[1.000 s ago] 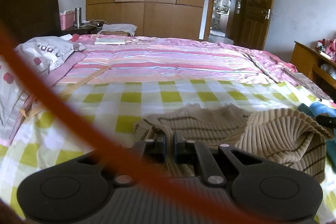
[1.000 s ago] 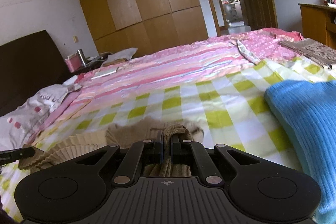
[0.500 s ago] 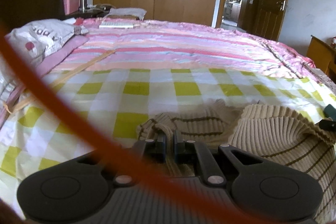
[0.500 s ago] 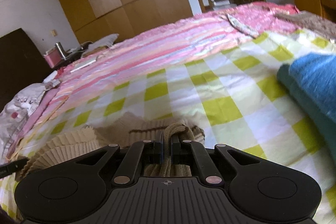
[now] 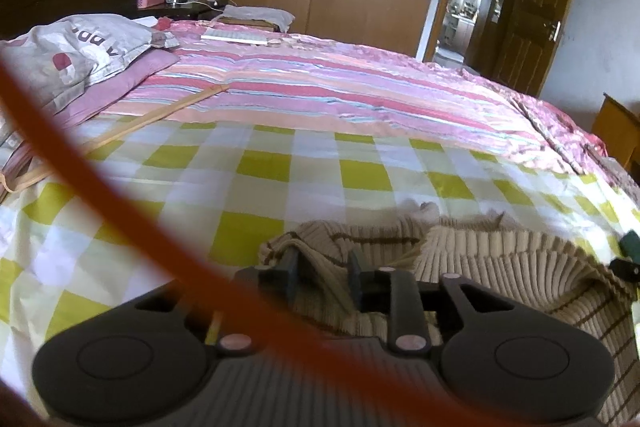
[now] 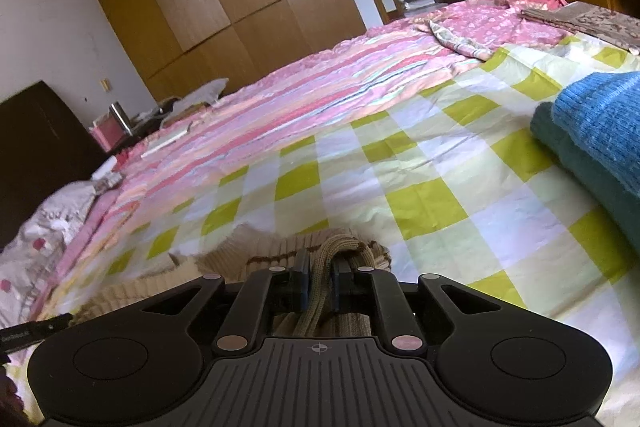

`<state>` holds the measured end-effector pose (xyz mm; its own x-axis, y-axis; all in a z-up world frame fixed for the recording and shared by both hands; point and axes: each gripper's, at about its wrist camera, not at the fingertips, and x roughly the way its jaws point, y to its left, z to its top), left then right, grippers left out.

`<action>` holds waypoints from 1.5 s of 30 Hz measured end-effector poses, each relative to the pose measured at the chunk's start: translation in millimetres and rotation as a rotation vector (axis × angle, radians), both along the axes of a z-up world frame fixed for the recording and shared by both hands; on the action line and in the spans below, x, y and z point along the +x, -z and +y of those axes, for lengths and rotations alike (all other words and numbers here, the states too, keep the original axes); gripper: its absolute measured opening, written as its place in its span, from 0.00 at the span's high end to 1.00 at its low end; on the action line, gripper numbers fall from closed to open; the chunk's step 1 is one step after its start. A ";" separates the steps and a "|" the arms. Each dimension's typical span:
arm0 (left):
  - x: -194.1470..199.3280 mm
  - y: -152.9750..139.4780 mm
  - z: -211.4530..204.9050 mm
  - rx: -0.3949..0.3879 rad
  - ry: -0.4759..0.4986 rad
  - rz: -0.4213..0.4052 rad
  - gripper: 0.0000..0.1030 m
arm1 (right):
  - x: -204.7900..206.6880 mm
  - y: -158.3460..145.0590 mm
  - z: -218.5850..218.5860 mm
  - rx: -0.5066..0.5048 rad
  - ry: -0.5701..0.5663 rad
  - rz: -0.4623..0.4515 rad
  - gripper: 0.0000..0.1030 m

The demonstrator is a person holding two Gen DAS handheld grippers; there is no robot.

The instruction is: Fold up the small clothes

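A beige ribbed sweater with thin brown stripes (image 5: 500, 267) lies bunched on the green-and-white checked sheet (image 5: 260, 167). My left gripper (image 5: 322, 261) is open, its jaws apart with a fold of the sweater lying loose between them. My right gripper (image 6: 320, 267) is shut on a bunched edge of the same sweater (image 6: 336, 251), low over the sheet. In the right wrist view the sweater spreads to the left (image 6: 132, 291).
A folded blue and teal knit pile (image 6: 600, 131) lies on the right of the bed. A pink striped quilt (image 5: 340, 87) covers the far half. A pillow (image 5: 72, 47) lies at the left. An orange cable (image 5: 80, 163) crosses the left wrist view.
My left gripper has opened and let go of the sweater fold. Both grippers have moved lower and forward over the sheet. My right gripper stays shut on the sweater.
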<state>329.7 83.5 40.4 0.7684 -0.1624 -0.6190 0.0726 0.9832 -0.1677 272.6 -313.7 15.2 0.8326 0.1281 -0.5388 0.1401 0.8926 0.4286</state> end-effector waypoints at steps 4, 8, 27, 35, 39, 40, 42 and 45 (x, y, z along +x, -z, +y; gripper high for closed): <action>4.7 -7.9 2.3 -0.002 -0.047 -0.031 0.50 | -5.8 -0.7 -5.1 -0.008 0.012 -0.015 0.87; 3.0 -9.4 -2.8 0.016 -0.044 -0.030 0.49 | -2.0 4.5 -16.0 0.045 0.025 0.005 0.87; -61.3 21.5 -58.2 0.296 0.114 -0.028 0.49 | -20.2 17.5 -8.0 -0.140 -0.013 0.018 0.58; -70.7 27.4 -58.8 0.344 0.089 -0.016 0.49 | -19.7 33.1 -24.7 -0.109 0.011 0.087 0.67; -76.7 22.6 -62.7 0.344 0.077 -0.014 0.49 | -26.4 32.0 -30.9 -0.082 0.023 0.082 0.67; -80.4 20.0 -65.1 0.343 0.082 -0.017 0.49 | -28.6 30.4 -31.3 -0.084 0.022 0.080 0.67; -88.1 15.3 -70.3 0.344 0.103 -0.032 0.49 | -36.1 26.8 -32.4 -0.086 0.017 0.065 0.67; -105.3 8.5 -88.3 0.343 0.168 -0.061 0.49 | -48.5 20.6 -36.0 -0.088 0.014 0.054 0.67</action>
<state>224.4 -4.8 31.9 0.7857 -0.0801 -0.6135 0.2369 0.9549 0.1787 224.1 -349.7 -5.4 0.8036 0.0672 -0.5913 0.1730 0.9243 0.3402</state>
